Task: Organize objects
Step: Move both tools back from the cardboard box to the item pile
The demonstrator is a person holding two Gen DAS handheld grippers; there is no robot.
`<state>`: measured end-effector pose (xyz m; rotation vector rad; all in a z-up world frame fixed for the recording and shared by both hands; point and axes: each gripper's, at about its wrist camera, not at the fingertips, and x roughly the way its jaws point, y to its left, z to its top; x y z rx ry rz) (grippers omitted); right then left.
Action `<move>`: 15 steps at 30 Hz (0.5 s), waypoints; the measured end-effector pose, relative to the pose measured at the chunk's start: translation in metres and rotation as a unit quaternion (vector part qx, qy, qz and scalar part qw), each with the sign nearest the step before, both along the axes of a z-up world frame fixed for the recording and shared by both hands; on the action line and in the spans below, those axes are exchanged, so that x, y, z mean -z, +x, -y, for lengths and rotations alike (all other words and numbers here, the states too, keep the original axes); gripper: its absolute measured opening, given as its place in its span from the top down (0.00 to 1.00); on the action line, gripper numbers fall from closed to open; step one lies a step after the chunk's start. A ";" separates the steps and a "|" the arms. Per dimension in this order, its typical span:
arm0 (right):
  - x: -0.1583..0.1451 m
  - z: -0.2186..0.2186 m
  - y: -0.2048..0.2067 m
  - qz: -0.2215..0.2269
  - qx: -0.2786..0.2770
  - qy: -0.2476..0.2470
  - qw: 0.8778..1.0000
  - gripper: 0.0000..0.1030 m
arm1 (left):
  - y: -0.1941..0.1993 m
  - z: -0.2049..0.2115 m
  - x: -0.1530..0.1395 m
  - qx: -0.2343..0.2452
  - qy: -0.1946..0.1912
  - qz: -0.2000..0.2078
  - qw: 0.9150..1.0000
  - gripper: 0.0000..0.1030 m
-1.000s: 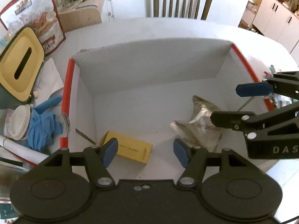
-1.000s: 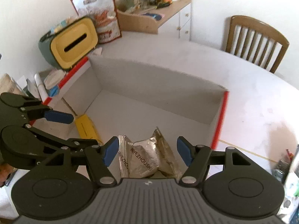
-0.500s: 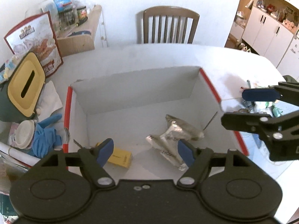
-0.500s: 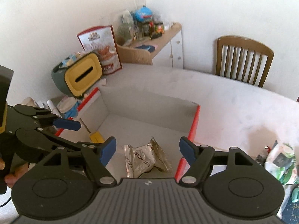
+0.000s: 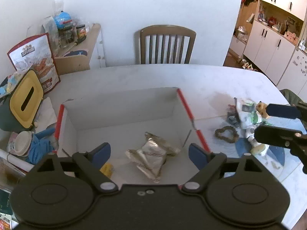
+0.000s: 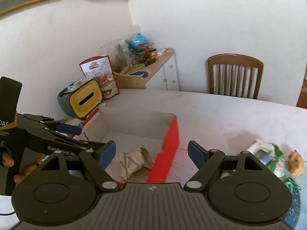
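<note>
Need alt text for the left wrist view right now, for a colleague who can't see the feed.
The open left tool hovers empty over a white box with red edges, holding a crumpled silver packet and a yellow item. Toys and a brown ring lie on the table to its right, near the right tool.

Both views are bright with soft, even daylight; the white wall [image 5: 153, 5] is close to washed out. The box [image 5: 122, 113] shows a grey shaded far wall inside, and a faint shadow lies on the tabletop [image 5: 220, 97] beside it. Fisheye distortion bends the table edge and darkens the corners. In the right wrist view the box's red edge [image 6: 165, 153] and the toys [image 6: 272, 157] are smeared by motion blur; the left wrist view is sharper.
</note>
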<state>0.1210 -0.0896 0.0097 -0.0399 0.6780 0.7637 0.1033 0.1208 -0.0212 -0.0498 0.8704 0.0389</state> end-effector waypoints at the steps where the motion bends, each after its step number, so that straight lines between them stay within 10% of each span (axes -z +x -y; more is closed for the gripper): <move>1: -0.001 0.006 -0.001 0.002 0.003 0.001 1.000 0.20 | -0.001 0.004 -0.002 0.000 -0.001 0.002 1.000 0.13; 15: 0.005 0.103 -0.017 0.021 0.042 0.019 0.999 0.17 | -0.008 0.075 -0.013 0.013 -0.007 0.038 0.999 0.01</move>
